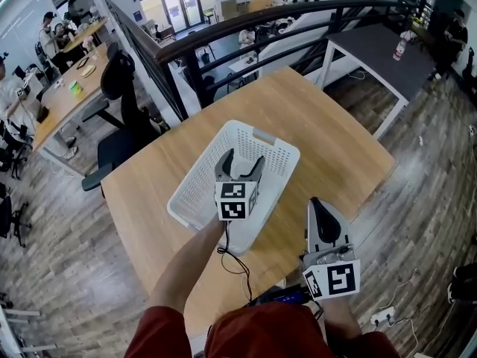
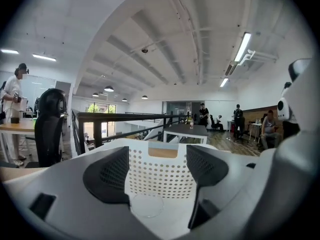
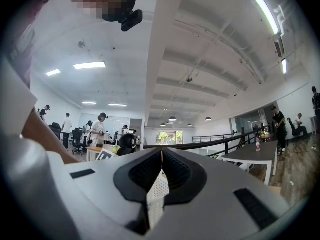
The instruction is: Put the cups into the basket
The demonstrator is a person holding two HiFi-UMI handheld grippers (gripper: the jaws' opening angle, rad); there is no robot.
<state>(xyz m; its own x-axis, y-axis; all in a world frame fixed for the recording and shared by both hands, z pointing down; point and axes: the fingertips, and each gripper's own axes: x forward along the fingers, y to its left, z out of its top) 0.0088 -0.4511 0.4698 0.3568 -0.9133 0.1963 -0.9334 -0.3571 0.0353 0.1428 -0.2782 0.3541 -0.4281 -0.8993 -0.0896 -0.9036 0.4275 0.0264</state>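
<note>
A white perforated basket (image 1: 195,177) stands on the wooden table (image 1: 328,125). My left gripper (image 1: 241,157) hangs open over the basket's inside, nothing between its jaws. In the left gripper view, the left gripper (image 2: 156,159) looks at the basket's far wall (image 2: 160,176). On the basket floor lies a faint clear round shape (image 2: 146,205), possibly a transparent cup. My right gripper (image 1: 319,203) is shut and empty, above the table's near right corner, apart from the basket. In the right gripper view, the right gripper (image 3: 161,154) shows a sliver of basket (image 3: 157,189) below its closed tips.
A black railing (image 1: 246,21) runs behind the table's far edge. Beyond it stand a grey table (image 1: 380,51) and a black office chair (image 1: 119,80). A black cable (image 1: 238,263) trails from the left gripper across the near table edge. People stand at desks far left.
</note>
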